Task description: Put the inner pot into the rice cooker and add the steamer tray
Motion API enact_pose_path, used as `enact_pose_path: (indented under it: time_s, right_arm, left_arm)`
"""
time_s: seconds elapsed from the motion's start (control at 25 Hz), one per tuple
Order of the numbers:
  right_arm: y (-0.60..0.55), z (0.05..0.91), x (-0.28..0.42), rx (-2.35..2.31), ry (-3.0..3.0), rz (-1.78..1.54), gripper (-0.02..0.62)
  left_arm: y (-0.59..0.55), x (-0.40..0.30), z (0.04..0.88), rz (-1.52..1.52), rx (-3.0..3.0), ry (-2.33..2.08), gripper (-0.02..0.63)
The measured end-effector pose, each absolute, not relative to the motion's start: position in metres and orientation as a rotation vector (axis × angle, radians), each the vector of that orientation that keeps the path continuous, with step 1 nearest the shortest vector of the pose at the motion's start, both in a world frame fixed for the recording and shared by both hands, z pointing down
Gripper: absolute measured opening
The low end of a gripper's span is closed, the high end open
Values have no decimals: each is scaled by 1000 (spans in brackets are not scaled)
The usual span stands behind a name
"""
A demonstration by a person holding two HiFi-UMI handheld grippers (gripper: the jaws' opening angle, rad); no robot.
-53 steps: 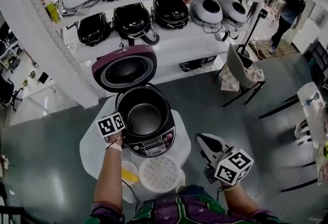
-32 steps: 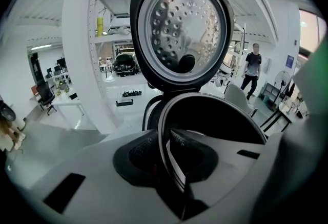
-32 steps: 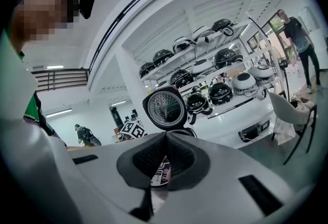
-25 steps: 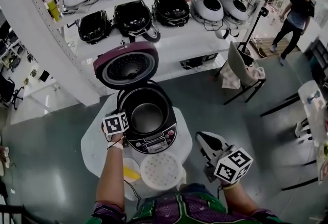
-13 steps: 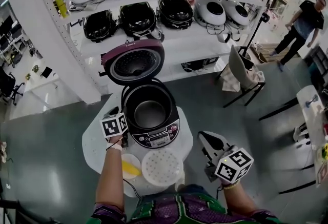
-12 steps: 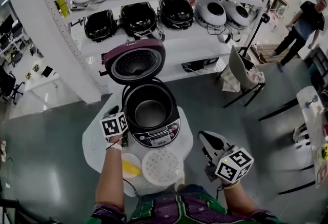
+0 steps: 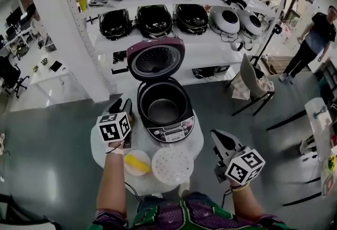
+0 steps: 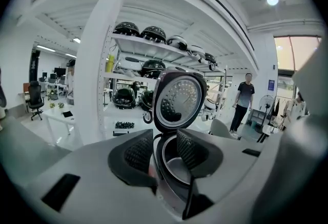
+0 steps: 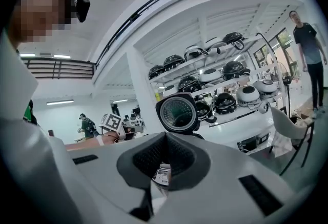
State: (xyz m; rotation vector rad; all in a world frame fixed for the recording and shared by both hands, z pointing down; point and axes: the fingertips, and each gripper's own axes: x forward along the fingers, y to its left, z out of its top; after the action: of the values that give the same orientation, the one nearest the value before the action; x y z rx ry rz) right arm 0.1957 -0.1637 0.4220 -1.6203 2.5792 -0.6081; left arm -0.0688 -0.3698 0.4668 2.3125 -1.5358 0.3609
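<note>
The rice cooker (image 7: 165, 118) stands on a round white table (image 7: 195, 139) with its purple lid (image 7: 156, 59) raised. The inner pot (image 7: 162, 109) sits inside it. The white perforated steamer tray (image 7: 172, 165) lies flat on the table in front of the cooker. My left gripper (image 7: 120, 103) hangs just left of the cooker. Its jaws have just been opening and nothing is between them. In the left gripper view the gap of that gripper (image 8: 165, 151) frames the cooker's rim (image 8: 174, 166) and lid (image 8: 179, 99). My right gripper (image 7: 218, 134) is off the table's right side, shut and empty.
A small white bowl with a yellow object (image 7: 137, 162) sits left of the tray. White shelves (image 7: 174, 18) behind hold several other cookers. A white pillar (image 7: 79, 29) rises at the left. A chair (image 7: 253, 81) and a walking person (image 7: 316, 34) are at the right.
My left gripper has risen and drawn away from the cooker's left rim. The head view has pulled back, and the right gripper has shifted slightly.
</note>
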Motion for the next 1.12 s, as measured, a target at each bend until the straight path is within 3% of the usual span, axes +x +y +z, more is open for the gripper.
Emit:
enact_pose_path:
  time_s: [0.72, 1.12]
  right_arm:
    - [-113, 371, 130, -1659, 2569, -377, 5]
    - [-85, 364, 117, -1717, 2531, -276, 6]
  left_arm:
    - [-236, -137, 408, 288, 2511, -1511, 149]
    - [-184, -153, 388, 188, 2594, -1530, 27]
